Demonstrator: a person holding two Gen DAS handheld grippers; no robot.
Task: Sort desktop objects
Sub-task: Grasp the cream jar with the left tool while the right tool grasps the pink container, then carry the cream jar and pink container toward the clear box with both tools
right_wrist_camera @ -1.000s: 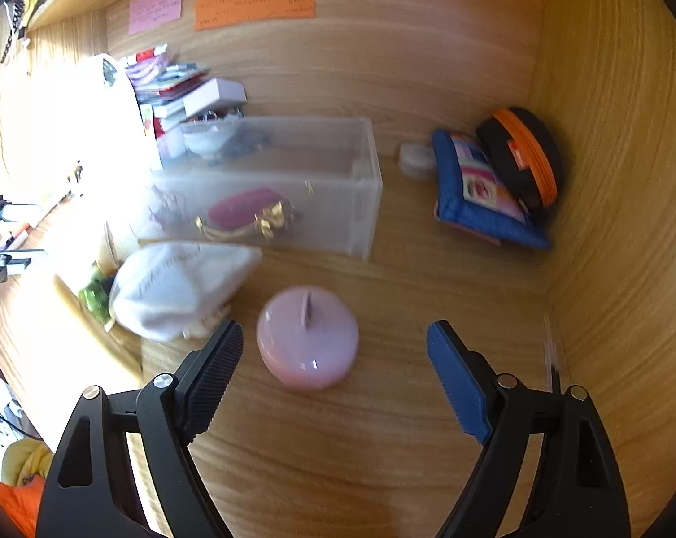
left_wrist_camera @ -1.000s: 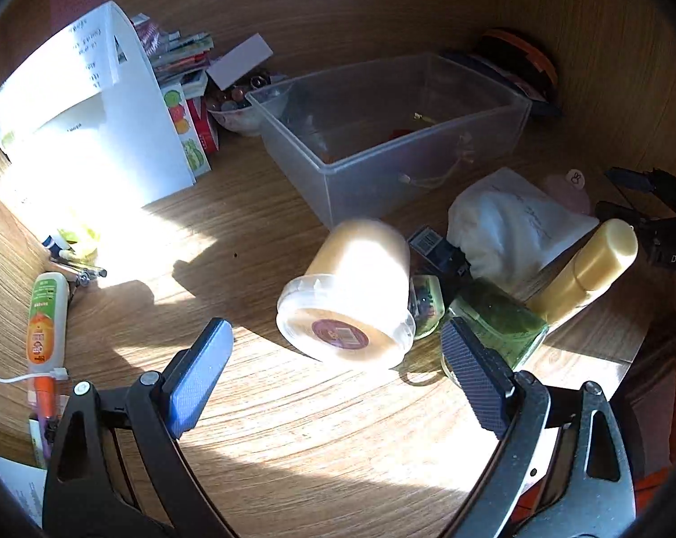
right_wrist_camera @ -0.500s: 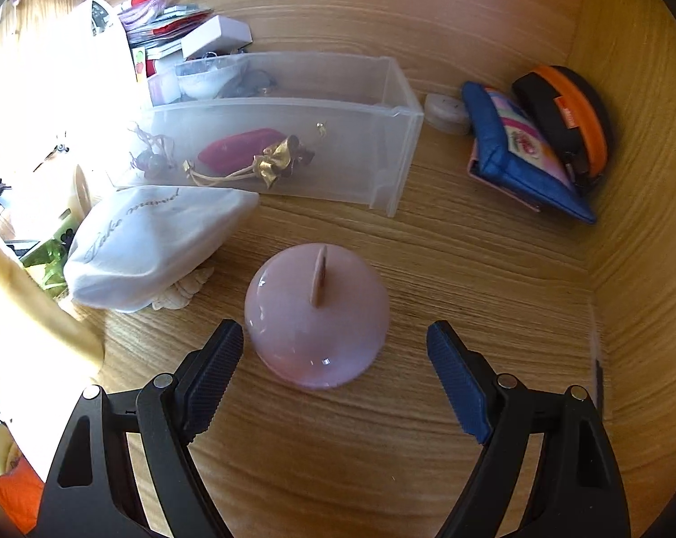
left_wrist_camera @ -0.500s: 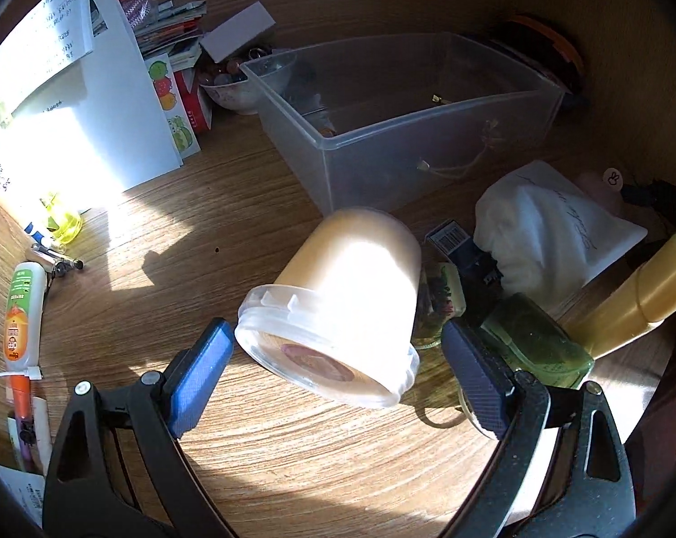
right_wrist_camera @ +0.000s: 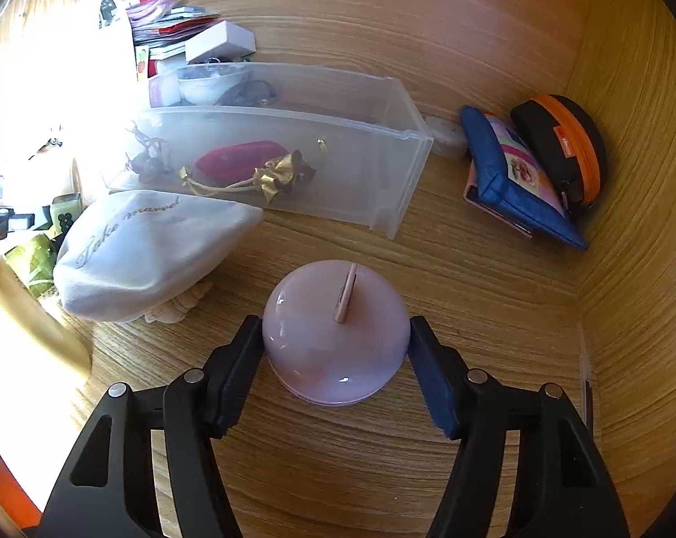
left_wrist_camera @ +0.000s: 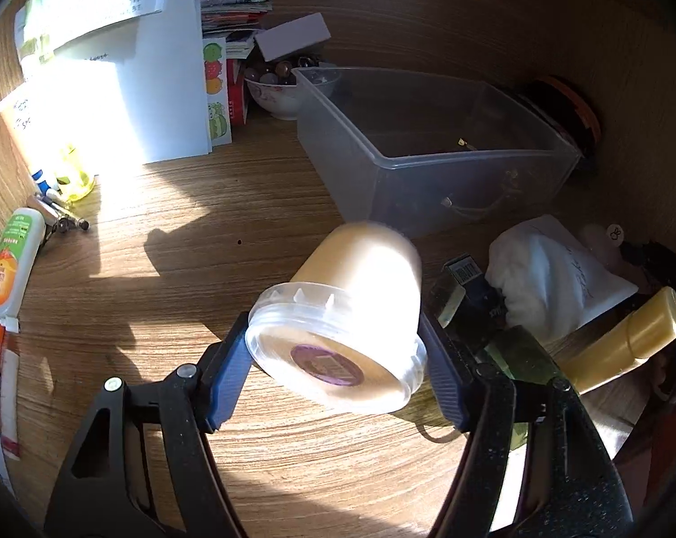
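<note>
A cream jar (left_wrist_camera: 364, 278) with a clear lid lies tilted on the wooden desk, lid toward the camera. My left gripper (left_wrist_camera: 335, 336) is closing around the lid, and both blue pads touch its rim. In the right wrist view a pink domed object (right_wrist_camera: 320, 314) with a small stem sits on the desk. My right gripper (right_wrist_camera: 334, 327) is closing on it, its pads against both sides. A clear plastic bin (right_wrist_camera: 382, 188) stands behind it, holding a red pouch (right_wrist_camera: 239, 161) and a gold-tied bag.
A white drawstring pouch (right_wrist_camera: 149, 246) lies left of the dome. A blue wallet (right_wrist_camera: 517, 188) and a black-and-orange case (right_wrist_camera: 566, 143) lean in the right corner. Near the jar are a green bottle (left_wrist_camera: 530, 358), a yellow tube (left_wrist_camera: 629, 340), white papers (left_wrist_camera: 127, 89) and a bowl of beads (left_wrist_camera: 275, 89).
Both grippers moved forward and down over their objects, and their jaws narrowed from wide open until the pads met the jar lid and the pink dome.
</note>
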